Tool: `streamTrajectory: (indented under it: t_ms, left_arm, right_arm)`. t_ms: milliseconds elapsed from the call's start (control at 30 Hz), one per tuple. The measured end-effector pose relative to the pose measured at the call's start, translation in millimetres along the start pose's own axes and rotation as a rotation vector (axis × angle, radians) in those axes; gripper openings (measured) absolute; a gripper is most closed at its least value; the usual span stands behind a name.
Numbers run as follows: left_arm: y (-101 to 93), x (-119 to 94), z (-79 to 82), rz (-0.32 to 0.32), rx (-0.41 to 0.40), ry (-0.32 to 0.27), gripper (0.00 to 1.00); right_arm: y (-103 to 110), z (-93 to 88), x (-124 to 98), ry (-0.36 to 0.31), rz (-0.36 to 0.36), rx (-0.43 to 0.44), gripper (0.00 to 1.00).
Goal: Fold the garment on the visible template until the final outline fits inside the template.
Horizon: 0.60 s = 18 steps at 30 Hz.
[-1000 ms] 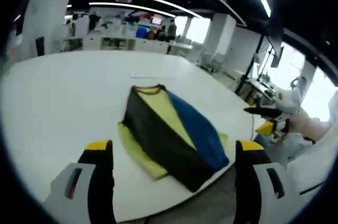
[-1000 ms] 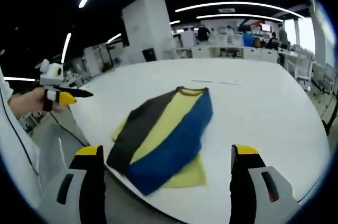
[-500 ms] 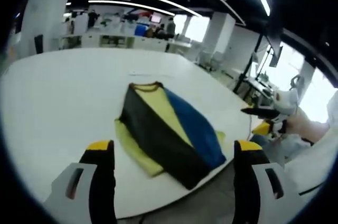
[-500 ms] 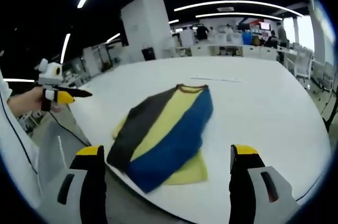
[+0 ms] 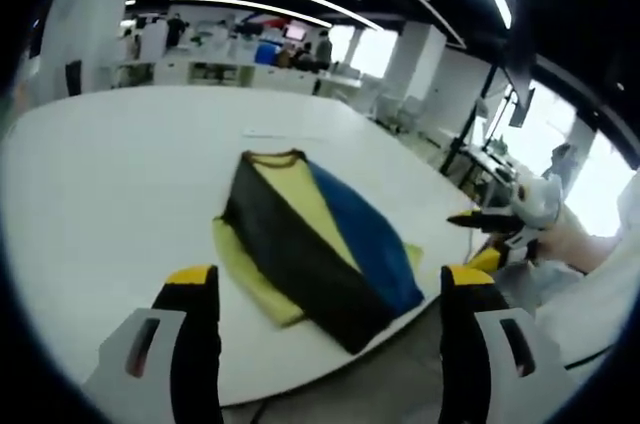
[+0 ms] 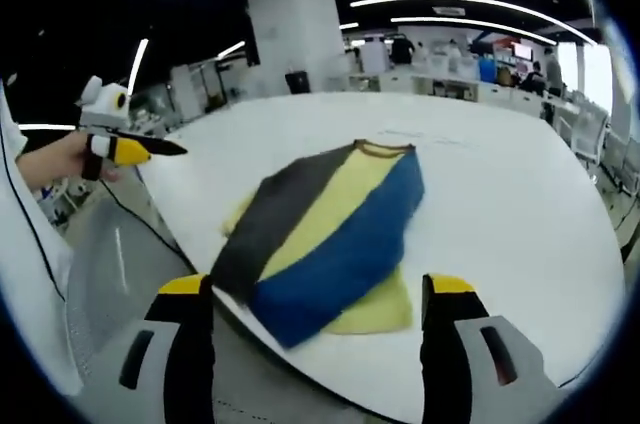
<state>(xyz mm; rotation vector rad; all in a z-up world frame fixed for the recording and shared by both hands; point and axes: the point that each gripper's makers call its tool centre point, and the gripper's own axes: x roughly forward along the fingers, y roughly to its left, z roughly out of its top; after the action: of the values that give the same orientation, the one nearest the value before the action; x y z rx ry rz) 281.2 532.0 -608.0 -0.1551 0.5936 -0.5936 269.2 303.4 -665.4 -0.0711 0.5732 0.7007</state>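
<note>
A folded garment (image 5: 310, 244) with black, yellow and blue panels lies on the white table (image 5: 100, 174), its collar pointing away and its hem near the front edge. In the right gripper view the garment (image 6: 320, 234) lies the same way on the table (image 6: 500, 214). My left gripper (image 5: 328, 279) hovers open in front of the hem, nothing between its yellow-tipped jaws. It also appears held in a hand at far left (image 6: 130, 149). My right gripper (image 6: 316, 289) is open and off the cloth too. It also shows at the table's right edge (image 5: 490, 226).
A thin faint mark (image 5: 270, 134) lies on the table beyond the collar. The table's near edge runs just under the hem, with grey floor (image 6: 110, 274) below. A white sleeve (image 5: 600, 284) is at the right. Office desks and people fill the background.
Both views have shifted slightly with the hands. The right gripper view has drifted a little nearer the table. The garment lies as before and both grippers stay open.
</note>
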Motion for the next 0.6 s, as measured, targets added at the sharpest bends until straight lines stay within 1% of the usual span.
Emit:
streamTrajectory:
  t_ms: [233,300,367,500,600]
  left_arm:
    - [2.2,-3,-2.0,0.009,-0.009,-0.001,0.87]
    - [3.5,-4,-2.9,0.012,-0.014,-0.001,0.87]
    - [5.2,-6,-3.5,0.017,-0.017,-0.002,0.87]
    - [10.0,-7,-5.2,0.026,-0.026,-0.003,0.87]
    - [13.4,-7,-5.0,0.030,-0.031,-0.005,0.87]
  right_arm:
    - [13,-7.5,9,0.025,0.041,-0.024,0.73]
    - [18,-10.4,12,0.039,0.060,-0.043,0.68]
    - [20,-13.3,13,0.062,0.069,-0.083,0.64]
    - [22,-15.5,15,0.075,0.093,-0.081,0.58]
    - [23,-15.9,16,0.081,0.113,-0.075,0.51]
